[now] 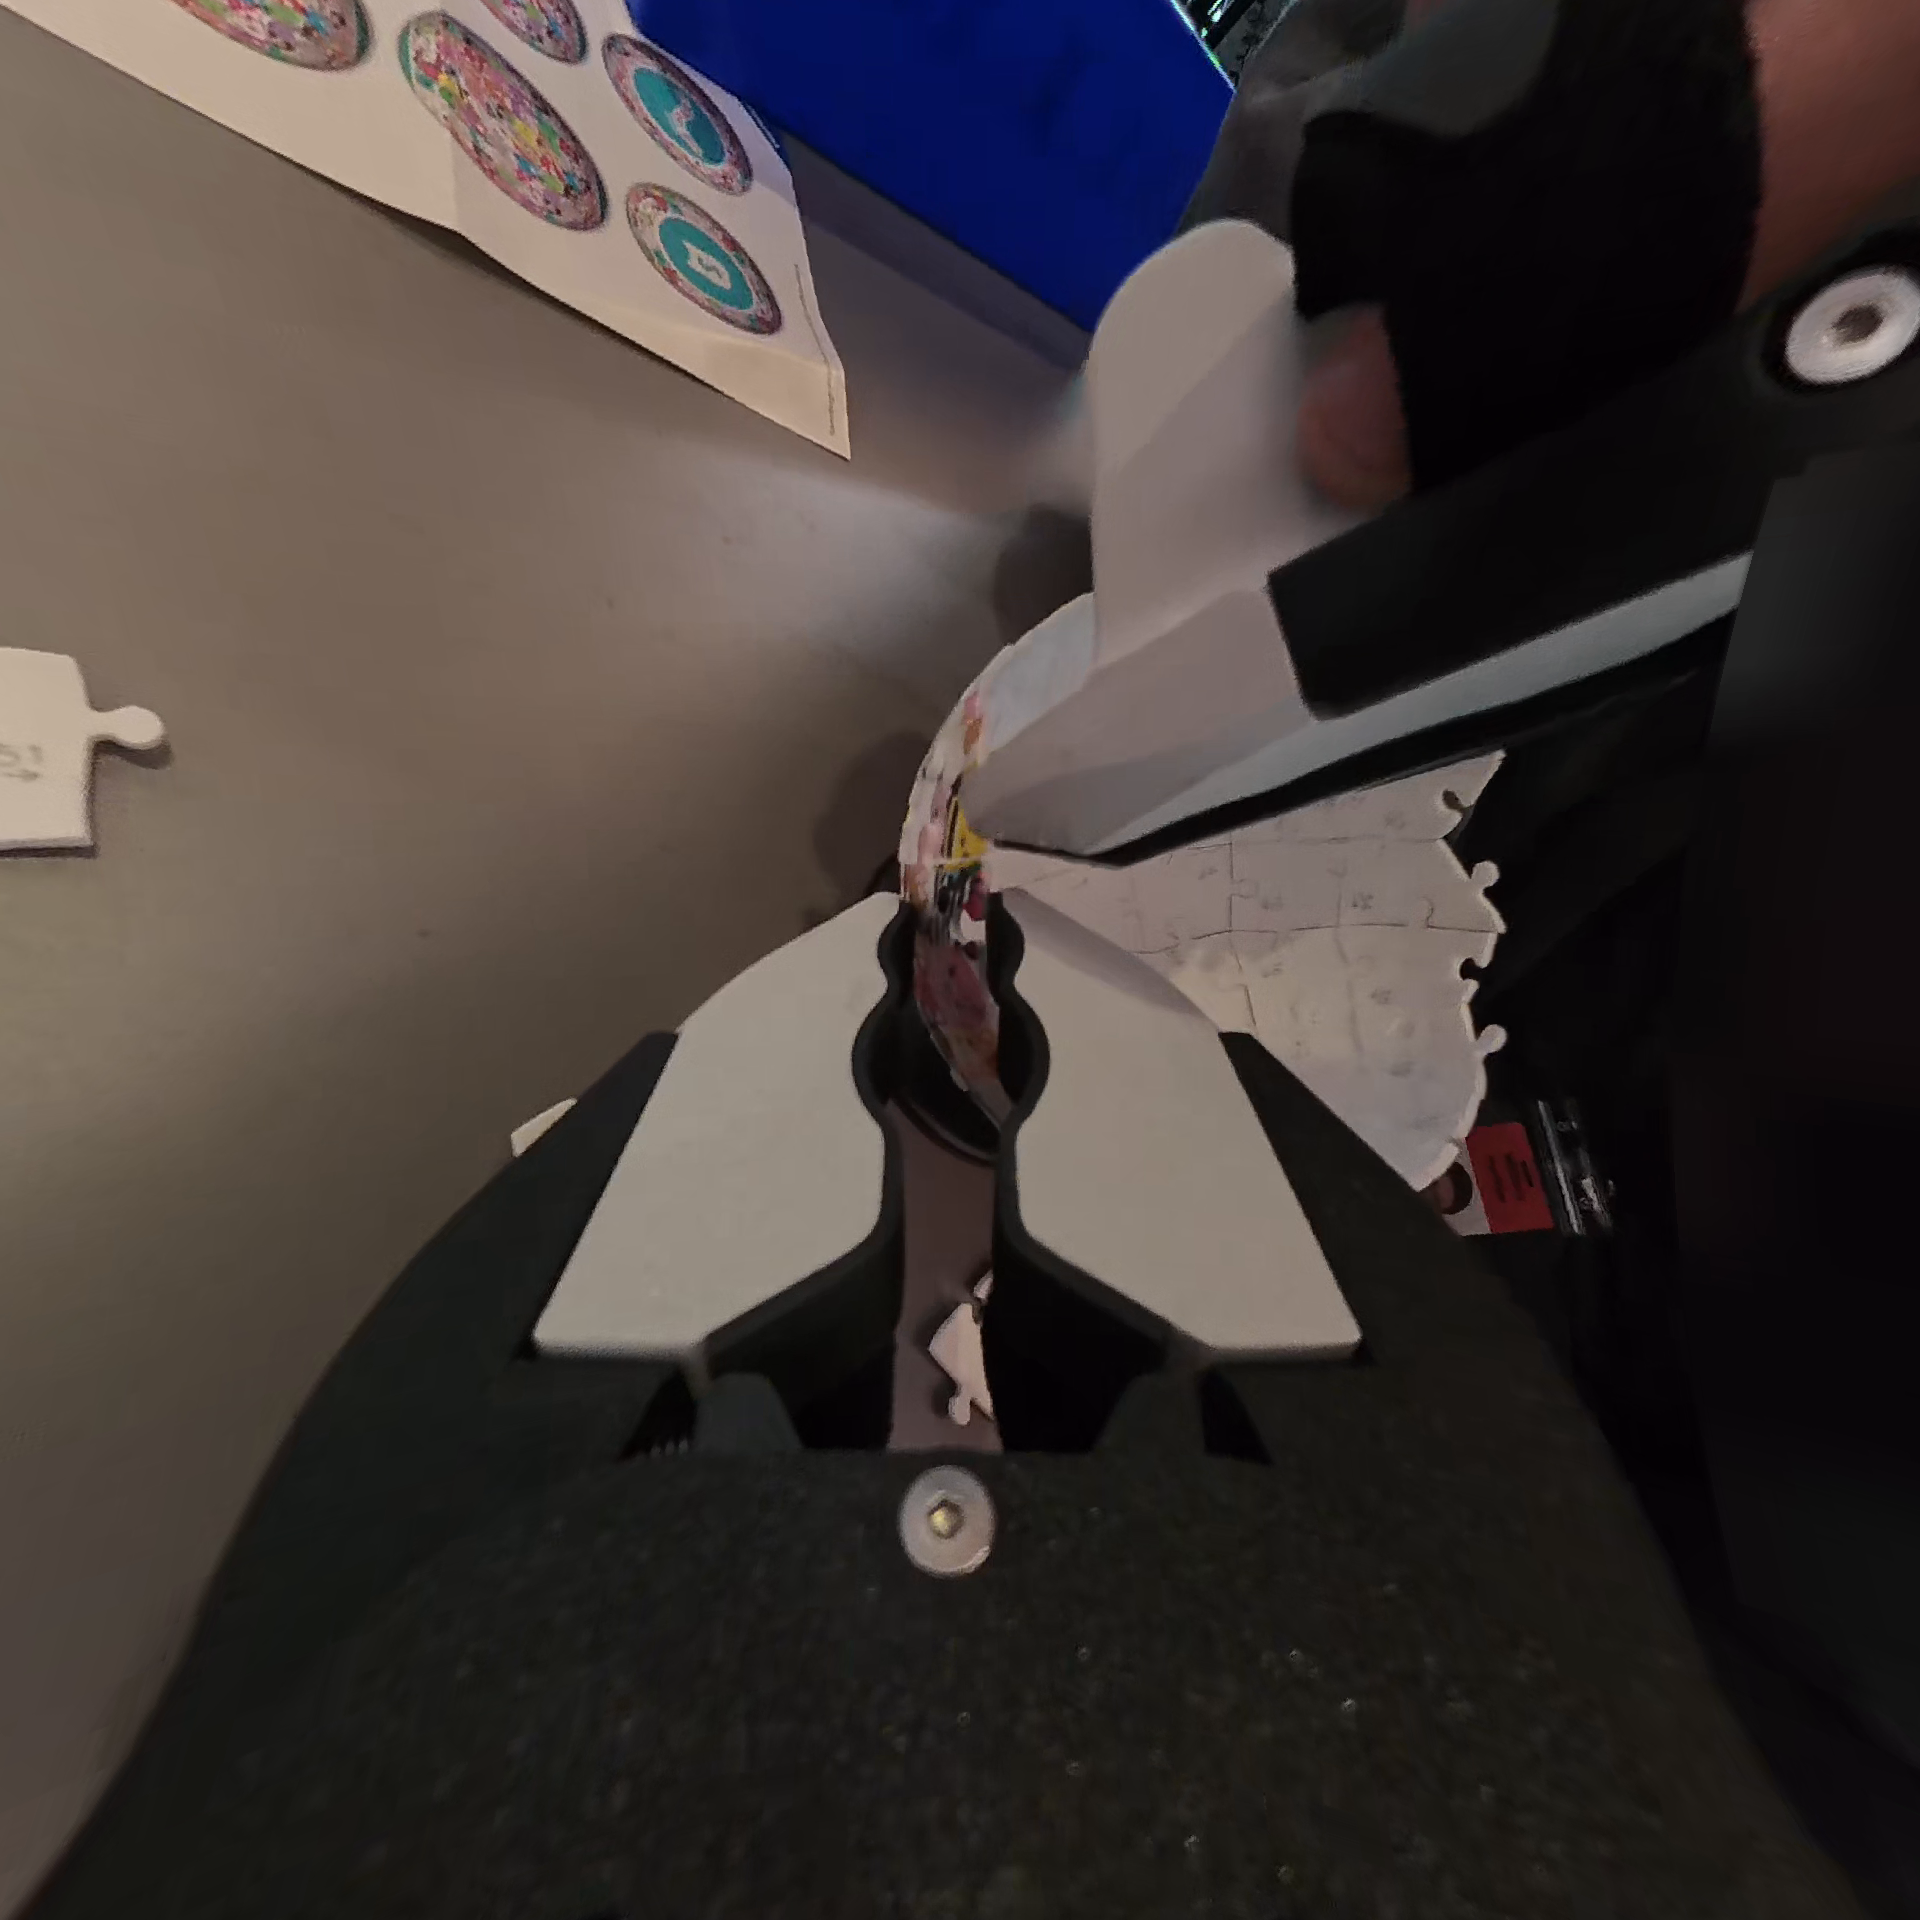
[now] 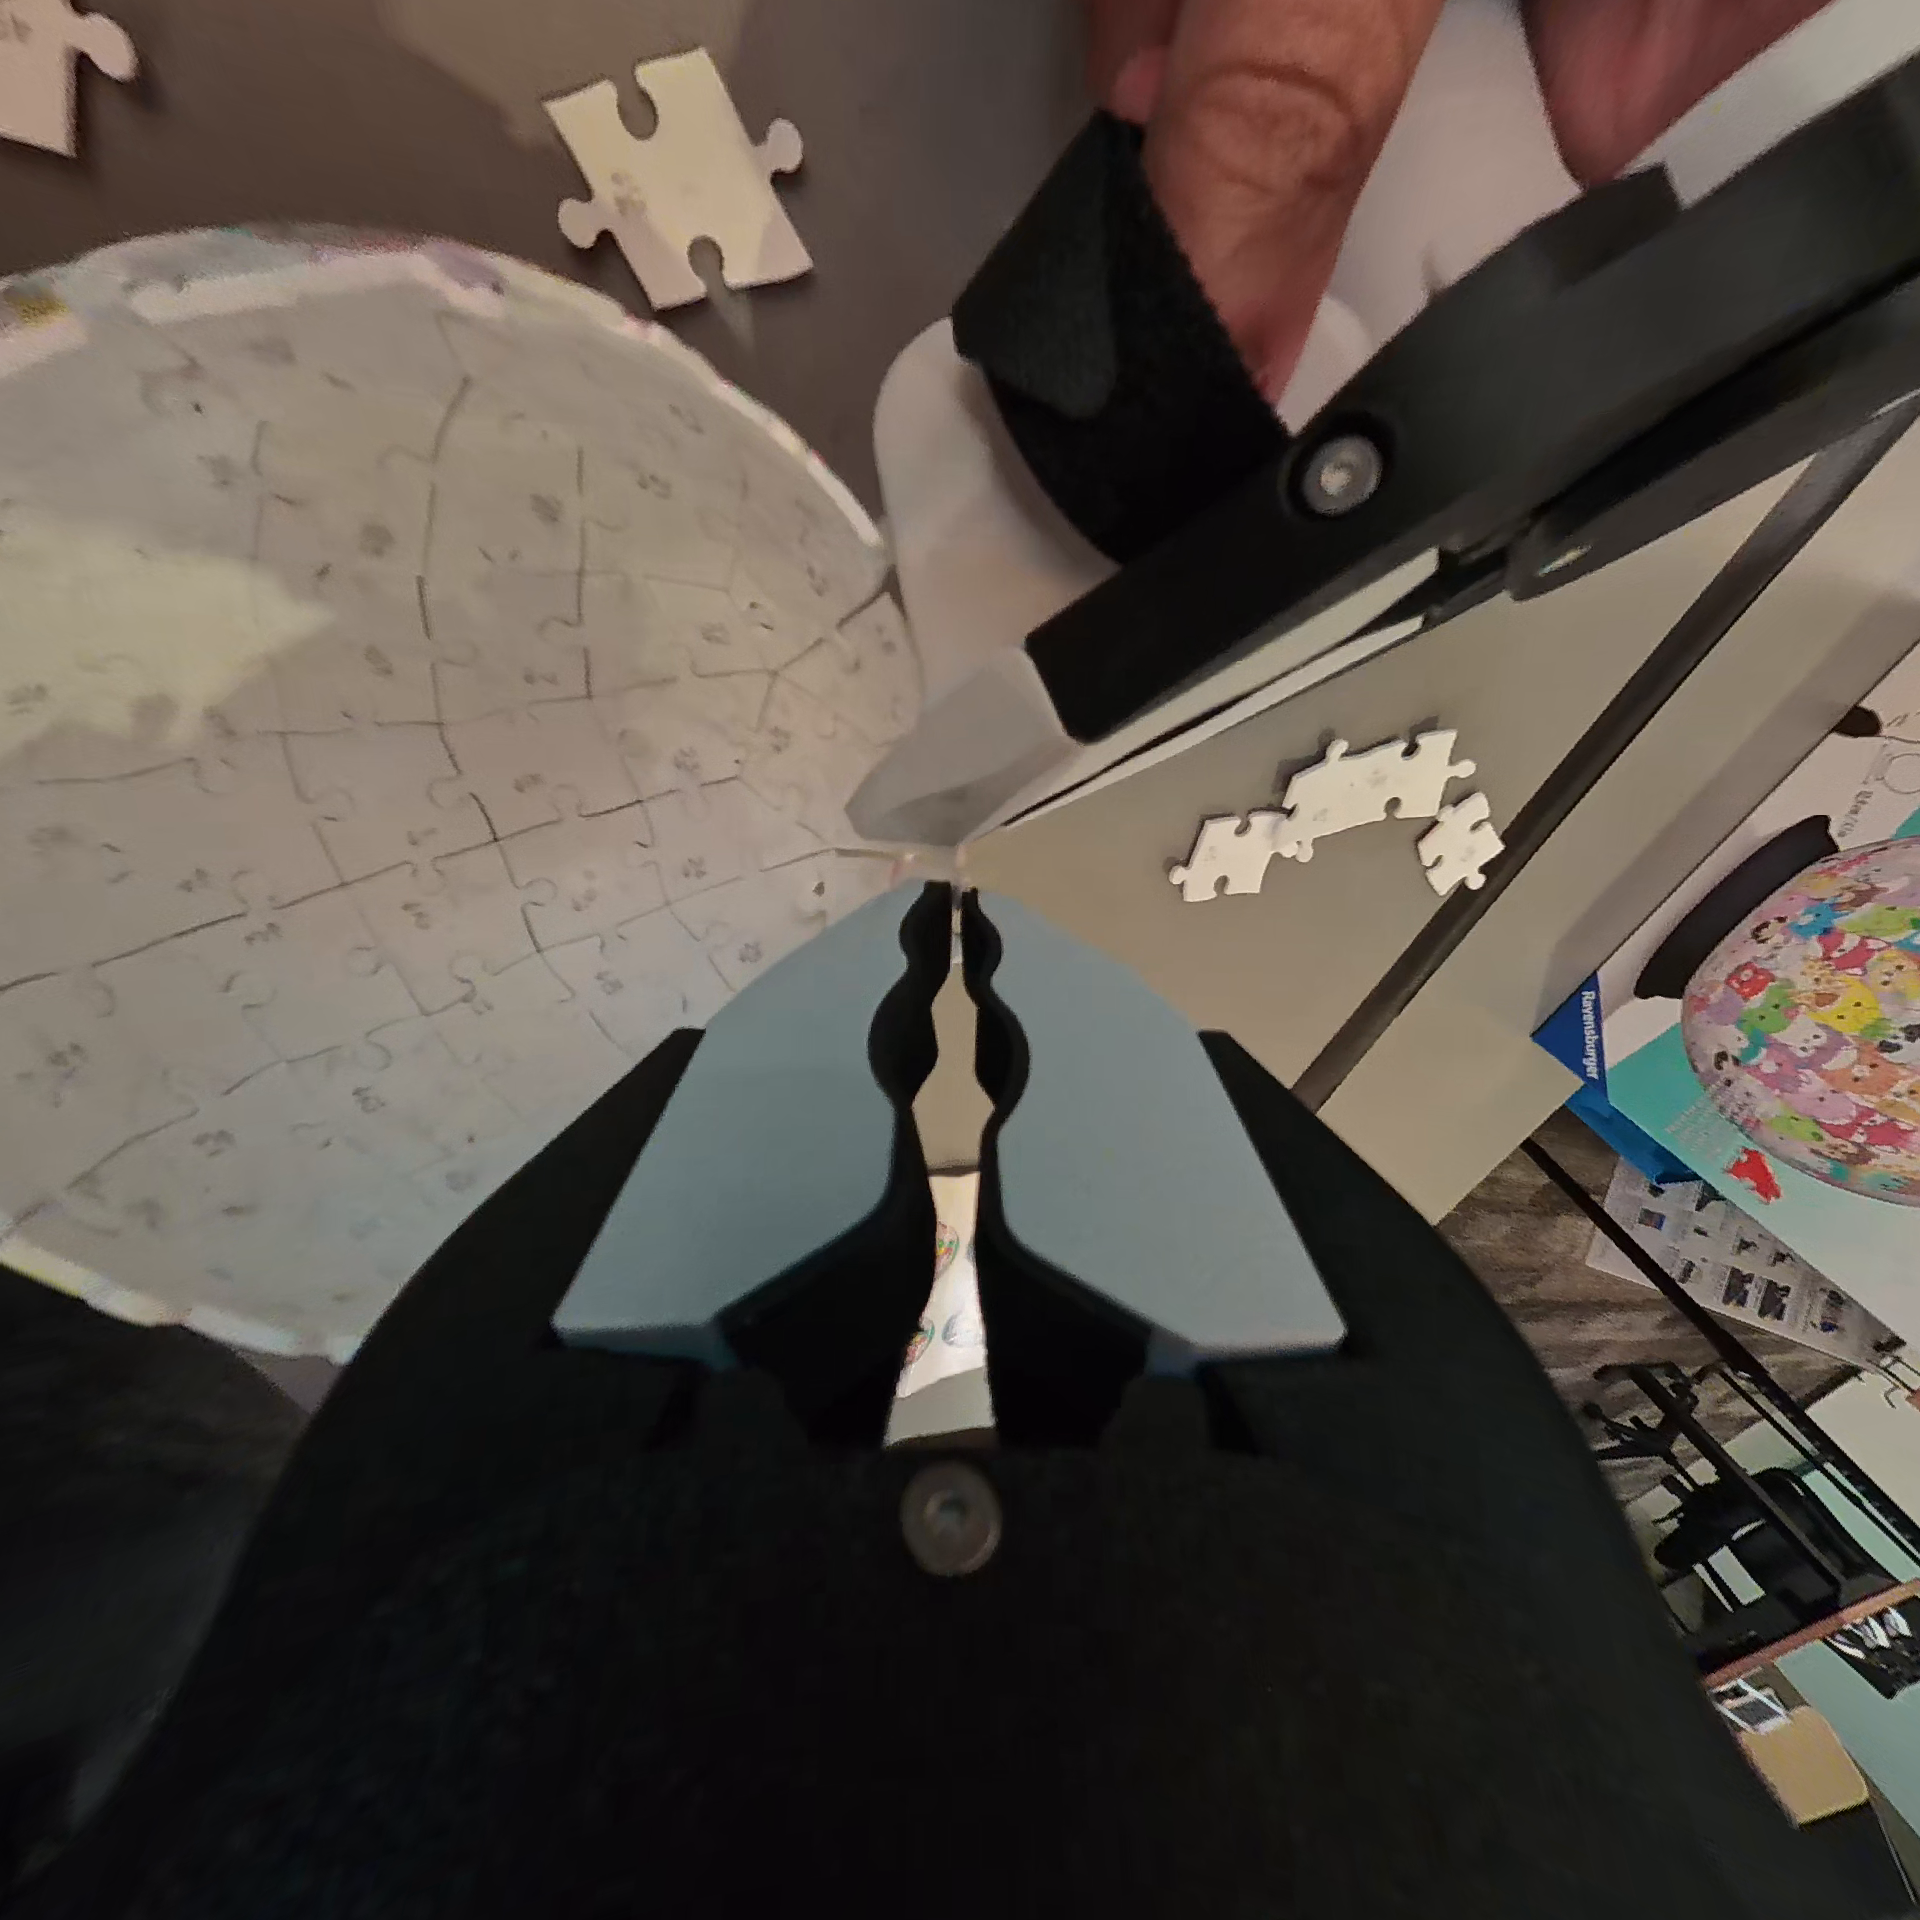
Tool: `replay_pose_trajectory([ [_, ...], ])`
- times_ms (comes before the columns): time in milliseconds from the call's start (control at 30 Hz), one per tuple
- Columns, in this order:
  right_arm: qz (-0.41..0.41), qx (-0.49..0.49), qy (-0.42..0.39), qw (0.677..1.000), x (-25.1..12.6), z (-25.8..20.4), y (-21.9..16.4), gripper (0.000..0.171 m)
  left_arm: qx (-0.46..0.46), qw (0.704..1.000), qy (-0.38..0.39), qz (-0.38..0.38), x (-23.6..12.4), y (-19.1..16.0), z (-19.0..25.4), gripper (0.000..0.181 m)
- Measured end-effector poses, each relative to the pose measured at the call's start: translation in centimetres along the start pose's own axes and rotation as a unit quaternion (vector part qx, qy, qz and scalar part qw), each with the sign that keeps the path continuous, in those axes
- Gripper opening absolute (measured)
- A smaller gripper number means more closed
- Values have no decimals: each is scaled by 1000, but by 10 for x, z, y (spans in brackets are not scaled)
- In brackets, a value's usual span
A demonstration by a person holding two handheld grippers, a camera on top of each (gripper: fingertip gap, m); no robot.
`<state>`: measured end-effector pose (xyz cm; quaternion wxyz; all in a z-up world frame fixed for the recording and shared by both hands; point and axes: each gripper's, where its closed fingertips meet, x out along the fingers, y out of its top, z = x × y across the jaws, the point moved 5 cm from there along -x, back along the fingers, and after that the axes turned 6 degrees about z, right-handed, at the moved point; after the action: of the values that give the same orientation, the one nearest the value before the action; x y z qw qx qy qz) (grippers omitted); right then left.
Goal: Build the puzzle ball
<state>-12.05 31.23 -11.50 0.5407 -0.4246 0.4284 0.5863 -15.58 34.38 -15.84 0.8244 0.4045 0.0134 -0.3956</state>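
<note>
The partly built puzzle ball is a curved shell, white inside (image 2: 416, 727) and colourful outside; its inside also shows in the left wrist view (image 1: 1340, 935). My left gripper (image 1: 951, 935) is shut on the shell's rim, with the colourful edge running between its white fingers. My right gripper (image 2: 951, 904) is shut on the same rim, right beside the left gripper's tip (image 2: 914, 831). In the left wrist view the right gripper (image 1: 997, 831) comes in from the upper right, touching the rim just above my left fingertips. A person's gloved hand holds each gripper.
Loose white pieces lie on the grey table: one at the left (image 1: 52, 748), one beyond the shell (image 2: 686, 177), and a joined strip (image 2: 1340, 810). A printed sheet with pictured balls (image 1: 582, 156) and a blue box (image 1: 987, 125) lie farther off. The puzzle's box (image 2: 1808, 1049) sits off the table's right edge. Left and right tips are no more than a few centimetres apart.
</note>
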Motion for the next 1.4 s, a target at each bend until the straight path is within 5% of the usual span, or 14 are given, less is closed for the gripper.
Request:
replay_pose_trajectory([
  [1400, 27, 29, -8, 999, -14, 3, -12, 1, 28, 999, -6, 25, -3, 17, 14, 19],
])
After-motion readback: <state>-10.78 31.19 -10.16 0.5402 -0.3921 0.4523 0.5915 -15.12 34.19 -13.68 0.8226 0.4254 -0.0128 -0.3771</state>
